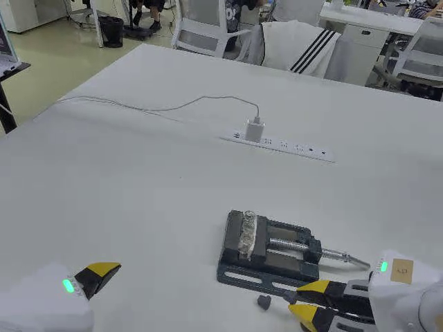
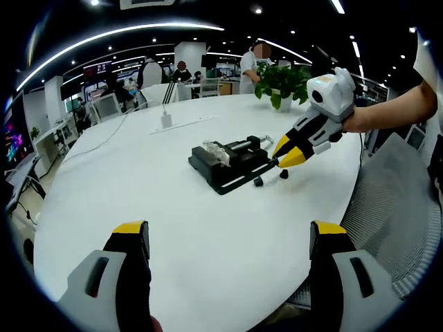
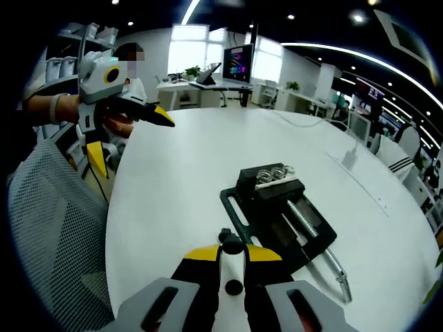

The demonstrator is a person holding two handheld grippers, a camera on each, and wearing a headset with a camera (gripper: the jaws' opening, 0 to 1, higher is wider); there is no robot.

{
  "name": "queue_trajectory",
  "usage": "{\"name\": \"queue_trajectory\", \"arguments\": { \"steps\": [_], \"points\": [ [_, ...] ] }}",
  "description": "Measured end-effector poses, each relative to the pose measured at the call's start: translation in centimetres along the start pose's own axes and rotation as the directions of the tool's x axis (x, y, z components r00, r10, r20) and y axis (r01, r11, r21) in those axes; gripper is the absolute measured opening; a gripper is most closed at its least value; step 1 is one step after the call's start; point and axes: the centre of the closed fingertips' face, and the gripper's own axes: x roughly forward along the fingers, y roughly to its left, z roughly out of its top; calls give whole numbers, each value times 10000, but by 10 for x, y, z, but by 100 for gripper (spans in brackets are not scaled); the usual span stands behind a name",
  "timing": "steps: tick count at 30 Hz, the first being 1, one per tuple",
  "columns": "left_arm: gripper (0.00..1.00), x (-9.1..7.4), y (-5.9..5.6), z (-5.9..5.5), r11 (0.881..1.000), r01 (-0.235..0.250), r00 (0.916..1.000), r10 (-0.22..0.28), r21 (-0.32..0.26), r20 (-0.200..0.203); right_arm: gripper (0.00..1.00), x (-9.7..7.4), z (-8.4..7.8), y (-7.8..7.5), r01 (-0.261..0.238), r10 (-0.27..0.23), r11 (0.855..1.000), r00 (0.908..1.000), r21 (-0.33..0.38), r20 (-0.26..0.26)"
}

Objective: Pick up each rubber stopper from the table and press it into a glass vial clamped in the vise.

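Head view: I am holding my left gripper (image 1: 97,274) low and level; my right gripper (image 1: 296,302) is pointing its tips at a stopper (image 1: 264,301) just ahead, beside the vise (image 1: 273,259). Left gripper view: my jaws are standing wide apart, gripping nothing. Right gripper view: my jaws are leaving only a slit, clasping nothing, the vials (image 3: 271,176) sitting farther ahead.

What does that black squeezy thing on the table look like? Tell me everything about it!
The vise is dark and looks like metal. It lies flat on the white table. It has a slotted base, two blocky jaws and a shiny threaded screw, with a thin handle rod sticking out of one end. Clear glass vials are pinched in a row between its jaws. A small dark stopper lies just beside its base, apart from it.
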Motion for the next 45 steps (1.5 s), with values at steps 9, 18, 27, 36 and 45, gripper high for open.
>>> {"name": "queue_trajectory", "arguments": {
  "steps": [9,18,27,36,45],
  "points": [
    [87,13,-13,10,9949,650,9978,-656,771,60,8,-19,11,11,-413,418,9988,9989,-244,202],
    [73,29,-36,26,9609,1604,9855,-1688,2257,183,8,-28,16,26,-891,890,9922,9960,-867,-57],
    [52,45,-60,40,8824,2481,9649,-2616,3997,-215,8,-30,19,36,-1185,1154,9836,9929,-1363,-299],
    [35,57,-82,46,7908,3226,9408,-3282,5201,-846,8,-30,23,44,-1414,1352,9746,9897,-1738,-467],
    [16,61,-99,50,7252,3845,9133,-3890,5711,-1209,8,-29,28,52,-1675,1593,9654,9856,-1998,-565]
  ]
}}
